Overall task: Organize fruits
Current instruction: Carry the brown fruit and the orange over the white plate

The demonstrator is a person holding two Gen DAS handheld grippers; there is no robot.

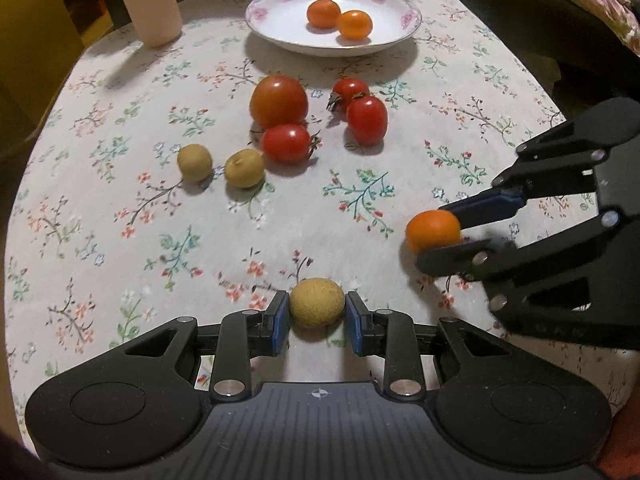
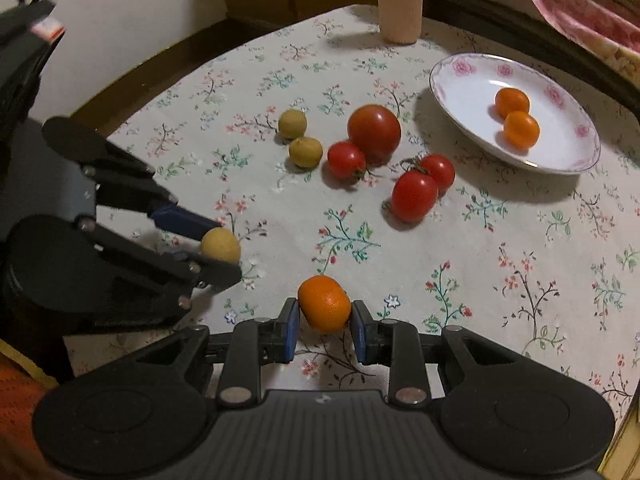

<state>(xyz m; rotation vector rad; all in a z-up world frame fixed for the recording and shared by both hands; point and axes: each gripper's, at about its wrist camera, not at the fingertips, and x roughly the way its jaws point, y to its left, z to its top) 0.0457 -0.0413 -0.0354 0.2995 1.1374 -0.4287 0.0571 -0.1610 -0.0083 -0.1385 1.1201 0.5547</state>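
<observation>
A yellow-brown fruit (image 1: 317,302) is pinched in the left tongs (image 1: 317,314) and an orange (image 2: 324,304) in the right tongs (image 2: 325,326) — both closed tight, likely for sorting by kind, since the plate (image 2: 452,92) ahead of them is kept for oranges.

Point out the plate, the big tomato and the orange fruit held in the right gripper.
plate (image 1: 276,26): left wrist view, bare white inside, left part.
big tomato (image 1: 279,101): left wrist view, middle of its skin.
orange fruit (image 2: 325,303): right wrist view, middle of the fruit, between the pads.

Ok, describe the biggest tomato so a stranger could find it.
Start at the flowered white plate. Just beside it on the tablecloth lies a cluster of red tomatoes. The big tomato is plainly the largest, darker and rounder than the three small ones.
</observation>
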